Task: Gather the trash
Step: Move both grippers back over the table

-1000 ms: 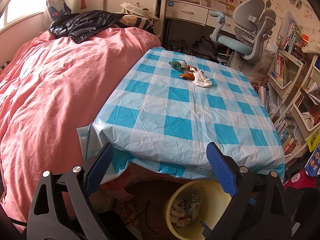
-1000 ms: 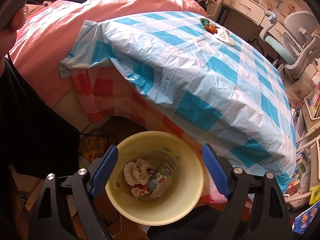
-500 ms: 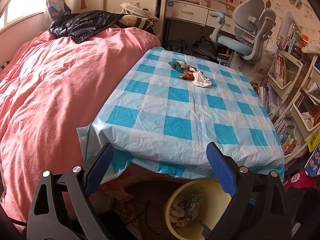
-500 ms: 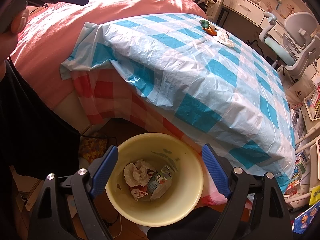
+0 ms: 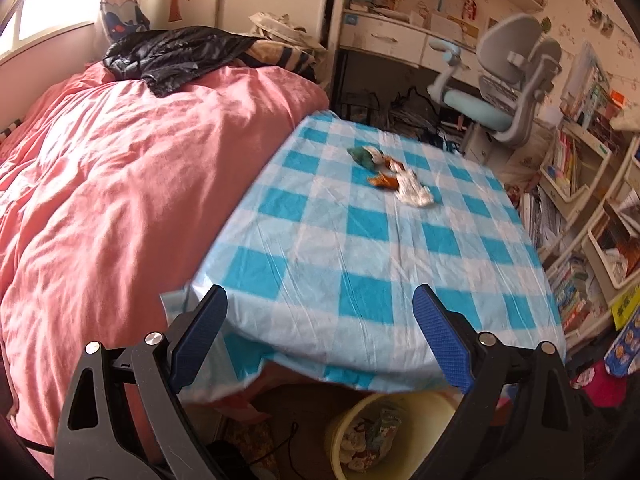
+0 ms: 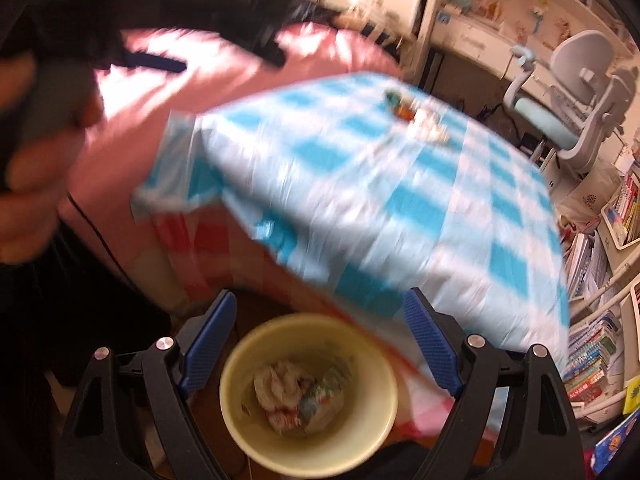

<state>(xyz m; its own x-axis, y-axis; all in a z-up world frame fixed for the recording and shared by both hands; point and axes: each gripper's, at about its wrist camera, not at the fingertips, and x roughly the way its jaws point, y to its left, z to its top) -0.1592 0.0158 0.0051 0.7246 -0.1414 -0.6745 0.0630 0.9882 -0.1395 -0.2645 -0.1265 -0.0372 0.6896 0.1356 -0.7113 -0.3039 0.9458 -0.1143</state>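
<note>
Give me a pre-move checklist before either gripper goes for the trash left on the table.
1. Left gripper open and empty: ok, jaws spread wide, nothing between them.
2. Right gripper open and empty: ok, jaws wide, above the yellow bin.
3. Trash still to collect: ok, a small cluster with a crumpled white tissue lies on the far part of the checkered tablecloth.
4. Path across the cloth to the cluster: ok, nothing lies between the grippers and the trash.
5. Bin has room: ok, only a few pieces at the bottom.
6. Exact count of pieces in the cluster: cannot tell, they overlap and the right view is blurred.
</note>
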